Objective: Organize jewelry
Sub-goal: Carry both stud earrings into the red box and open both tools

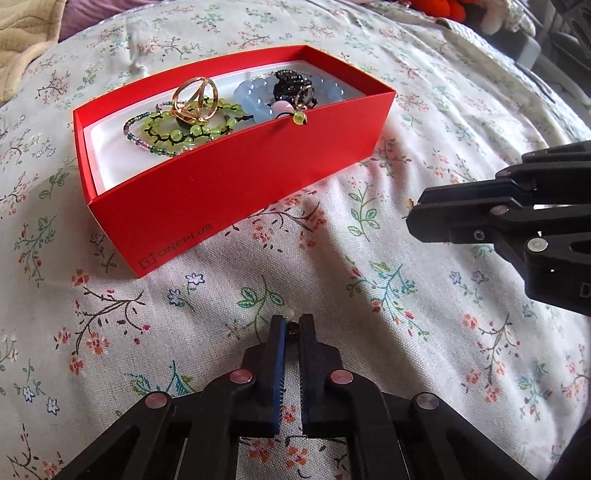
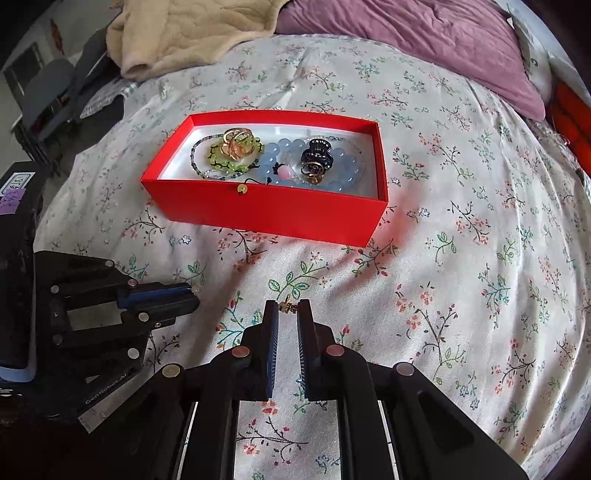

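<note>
A red box lies on the floral bedspread. It holds a gold ring piece, a green bead bracelet, a blue bead bracelet and a dark hair clip. My left gripper is shut on a small earring with a pale bead. My right gripper is shut on a small gold earring. Both are in front of the box.
The floral bedspread covers the bed. A beige blanket and a purple pillow lie behind the box. Dark furniture stands off the bed's far left edge.
</note>
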